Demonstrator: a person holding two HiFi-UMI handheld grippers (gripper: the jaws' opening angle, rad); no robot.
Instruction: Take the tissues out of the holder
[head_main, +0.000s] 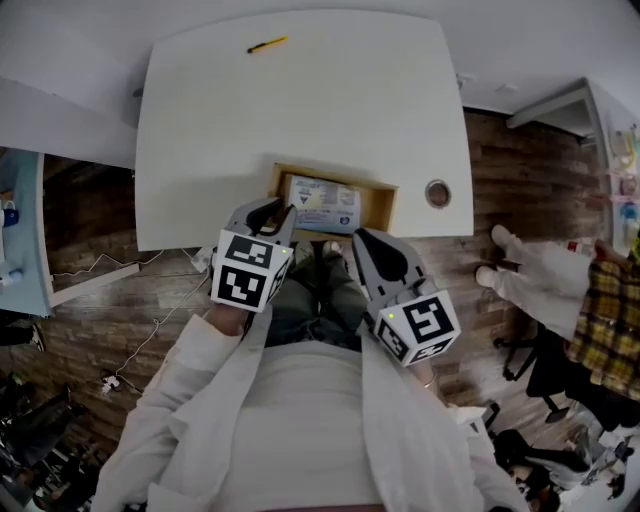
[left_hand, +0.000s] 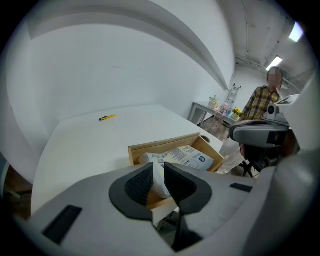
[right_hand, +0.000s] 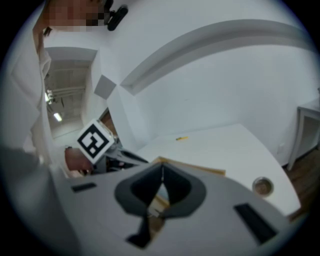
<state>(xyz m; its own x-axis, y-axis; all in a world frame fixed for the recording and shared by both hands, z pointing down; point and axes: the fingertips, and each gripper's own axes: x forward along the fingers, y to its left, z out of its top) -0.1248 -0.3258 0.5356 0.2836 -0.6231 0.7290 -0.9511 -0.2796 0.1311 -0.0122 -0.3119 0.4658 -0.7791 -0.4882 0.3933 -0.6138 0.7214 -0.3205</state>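
The left fingers (left_hand: 137, 186) stand partly open astride the near corner of the tissues (left_hand: 182, 156), not pinching it, probably lined up for a grip; the tissues lie in the holder (left_hand: 165, 142) at the near edge of the desk (head_main: 300, 110). The right fingers (right_hand: 177, 189) are closed on nothing, seemingly waiting. Only the left gripper view shows that corner in the gap; only the head view shows the right fingers just short of the holder

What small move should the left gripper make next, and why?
Probably close the left gripper on the pack. Its jaws stand apart with the pack's near corner between them, not yet pinched, and the pack lies in the holder. A firm pinch seems needed before any lift.
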